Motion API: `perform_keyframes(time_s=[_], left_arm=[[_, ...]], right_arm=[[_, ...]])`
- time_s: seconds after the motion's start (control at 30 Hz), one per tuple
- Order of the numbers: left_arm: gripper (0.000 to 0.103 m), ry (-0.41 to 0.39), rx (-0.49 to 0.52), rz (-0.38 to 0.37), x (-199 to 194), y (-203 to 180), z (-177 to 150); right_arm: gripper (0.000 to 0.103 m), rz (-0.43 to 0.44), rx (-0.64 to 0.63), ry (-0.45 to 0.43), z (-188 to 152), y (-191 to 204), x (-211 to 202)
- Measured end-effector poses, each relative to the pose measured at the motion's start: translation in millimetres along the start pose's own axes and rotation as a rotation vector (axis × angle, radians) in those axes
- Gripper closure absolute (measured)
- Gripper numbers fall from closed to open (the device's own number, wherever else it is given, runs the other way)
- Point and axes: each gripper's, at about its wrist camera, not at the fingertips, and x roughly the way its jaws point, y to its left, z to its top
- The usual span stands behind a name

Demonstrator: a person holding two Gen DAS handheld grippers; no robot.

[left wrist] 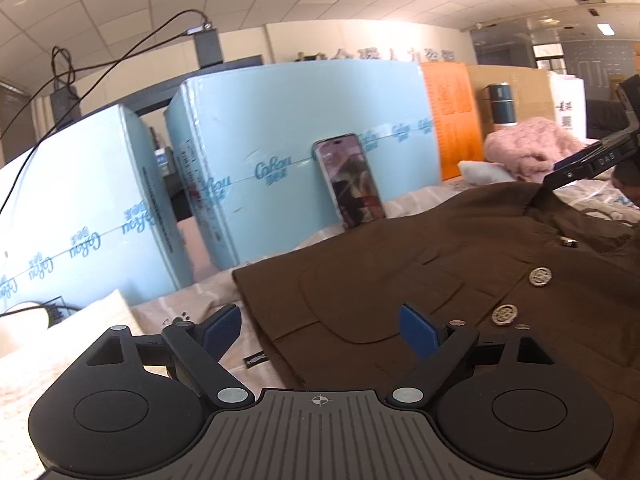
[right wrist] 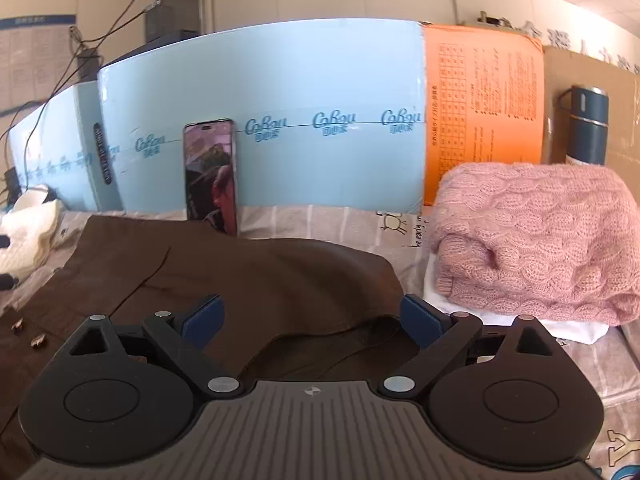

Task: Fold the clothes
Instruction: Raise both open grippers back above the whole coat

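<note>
Patterned bedsheet (right wrist: 328, 220), brown jacket (left wrist: 400, 264) under both wide-spread claws

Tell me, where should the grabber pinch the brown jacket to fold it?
Probably its loose right edge, where the brown jacket lifts into a fold just ahead of the right gripper. Come in low from the near side, one finger under the raised cloth and one over. That edge stands off the bed, and the jaws are open with nothing between them.

Brown jacket (left wrist: 400, 280) with silver buttons (left wrist: 540, 277), pink cable-knit sweater (right wrist: 536, 236), light-blue boxes (right wrist: 280, 120).
</note>
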Motion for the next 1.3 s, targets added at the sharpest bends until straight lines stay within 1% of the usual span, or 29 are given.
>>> perform_keyframes(time_s=[0.07, 0.13, 0.27, 0.4, 0.53, 0.7, 0.77, 0.83, 0.93, 1.0, 1.1, 1.17, 1.23, 1.3], left_arm=[[0.007, -0.028, 0.048, -0.064, -14, -14, 1], [0.007, -0.021, 0.083, -0.111, -24, -28, 0], [0.007, -0.009, 0.125, -0.195, -50, -48, -3], [0.004, -0.009, 0.155, -0.283, -79, -63, -8], [0.004, 0.020, 0.207, -0.325, -99, -81, -17], [0.003, 0.057, 0.253, -0.363, -108, -95, -25], [0.003, 0.085, 0.284, -0.355, -108, -102, -29], [0.003, 0.115, 0.318, -0.343, -107, -110, -33], [0.003, 0.130, 0.353, -0.292, -105, -116, -36], [0.003, 0.137, 0.375, -0.255, -104, -120, -37], [0.003, 0.121, 0.381, -0.157, -100, -119, -39], [0.003, 0.114, 0.373, -0.127, -96, -117, -40], [0.003, 0.111, 0.369, -0.100, -95, -114, -44], [0.003, 0.117, 0.336, -0.079, -94, -105, -45]], right_arm=[[0.004, 0.028, -0.096, 0.020, -11, 13, -16], [0.003, 0.057, -0.182, 0.042, -21, 26, -33], [0.003, 0.125, -0.255, 0.090, -41, 41, -60], [0.003, 0.171, -0.300, 0.096, -58, 56, -90], [0.003, 0.203, -0.357, 0.101, -72, 68, -114], [0.002, 0.226, -0.416, 0.129, -87, 78, -133], [0.002, 0.227, -0.443, 0.156, -94, 83, -135], [0.002, 0.202, -0.487, 0.184, -101, 89, -133], [0.002, 0.169, -0.517, 0.187, -106, 95, -128], [0.001, 0.162, -0.522, 0.177, -106, 97, -125], [0.001, 0.155, -0.529, 0.153, -104, 102, -118], [0.001, 0.145, -0.534, 0.129, -103, 105, -113], [0.001, 0.117, -0.562, 0.105, -104, 104, -111], [0.001, 0.079, -0.585, 0.084, -105, 101, -109]])
